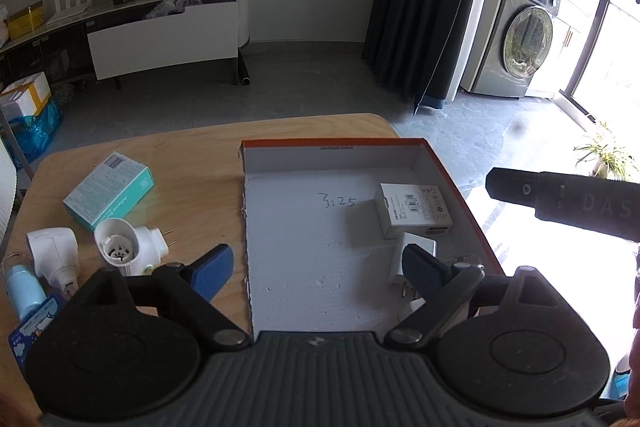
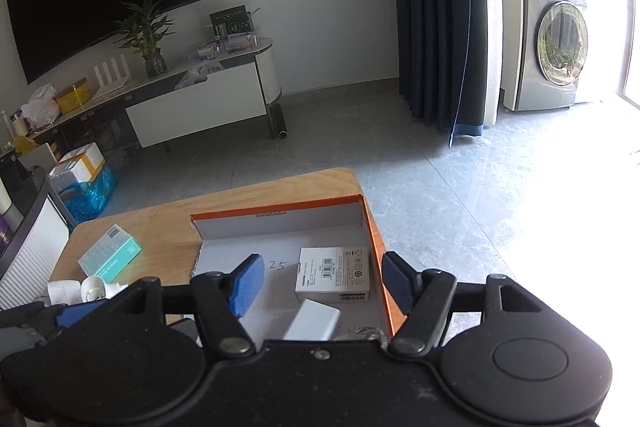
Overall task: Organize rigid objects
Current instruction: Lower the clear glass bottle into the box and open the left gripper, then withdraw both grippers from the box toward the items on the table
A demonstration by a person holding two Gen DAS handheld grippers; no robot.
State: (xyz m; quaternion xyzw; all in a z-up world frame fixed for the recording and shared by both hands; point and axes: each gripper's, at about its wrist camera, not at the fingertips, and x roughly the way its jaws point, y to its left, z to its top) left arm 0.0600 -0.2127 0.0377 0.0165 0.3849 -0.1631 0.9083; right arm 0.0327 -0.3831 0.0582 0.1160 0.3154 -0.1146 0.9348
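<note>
left tool (image 1: 316, 273): blue pads spread wide, nothing pinched, hovering over the near end of the tray
right tool (image 2: 322, 283): spread wide too, gripping nothing, above the tray's near right corner
tray: shallow orange-edged cardboard box lid (image 1: 256, 163) with white inside, flat on the light wooden worktop (image 1: 192, 155), "3:25" scrawled on the floor of it
in the tray: white rectangular carton with barcode label (image 1: 414, 210) by the right wall, small white charger block (image 1: 416, 247) just in front of it, prongs pointing toward the camera
outside the tray, left: teal and white cardboard box (image 1: 109, 190) lying flat; nearer, white round plug-in device with two metal pins (image 1: 130, 245); beside that, white plug adapter (image 1: 52, 253)
near left edge: pale blue bottle (image 1: 22, 291) and blue printed packet (image 1: 36, 323), partly cut off
background: washing machine (image 2: 556, 39), dark curtain (image 2: 436, 15)
</note>
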